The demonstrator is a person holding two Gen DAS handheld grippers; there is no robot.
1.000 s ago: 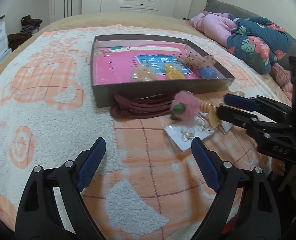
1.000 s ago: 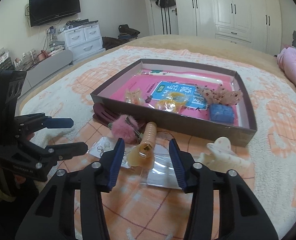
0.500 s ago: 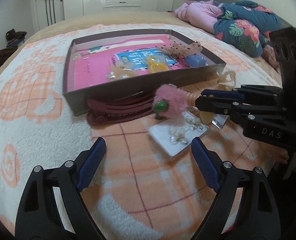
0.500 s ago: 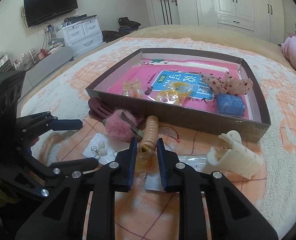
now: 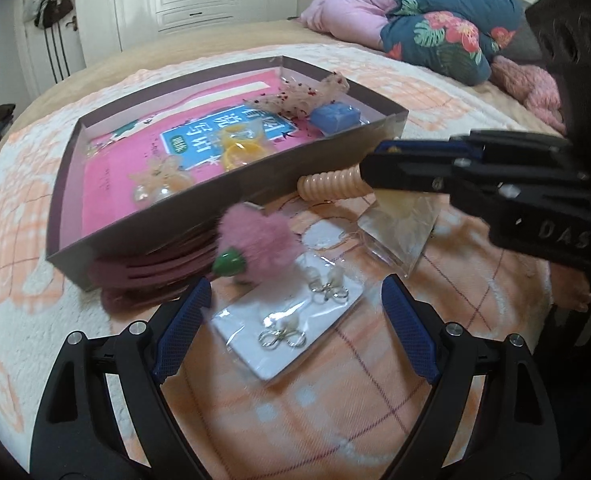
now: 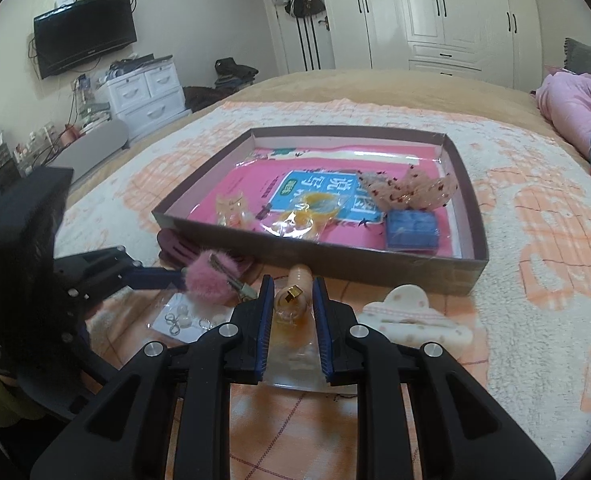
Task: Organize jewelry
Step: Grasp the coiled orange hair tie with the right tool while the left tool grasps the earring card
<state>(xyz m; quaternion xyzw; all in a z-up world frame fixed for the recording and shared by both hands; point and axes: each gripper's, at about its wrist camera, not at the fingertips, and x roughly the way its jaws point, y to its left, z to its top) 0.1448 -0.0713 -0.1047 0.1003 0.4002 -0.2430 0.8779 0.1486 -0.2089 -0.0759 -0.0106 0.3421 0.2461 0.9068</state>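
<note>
Our right gripper (image 6: 293,300) pinches the peach hair tie (image 6: 295,294) just before the box (image 6: 375,258); left gripper (image 5: 293,320), open, straddles the earring card (image 5: 291,328). Lift straight, clear the wall.

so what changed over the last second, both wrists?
The right gripper went from open around the peach ribbed hair piece to jaws shut on it, and now holds it raised beside the box. The left gripper stayed open but moved forward over the earring card. Box contents, the pink pompom clip and the cream claw clip are unchanged.
</note>
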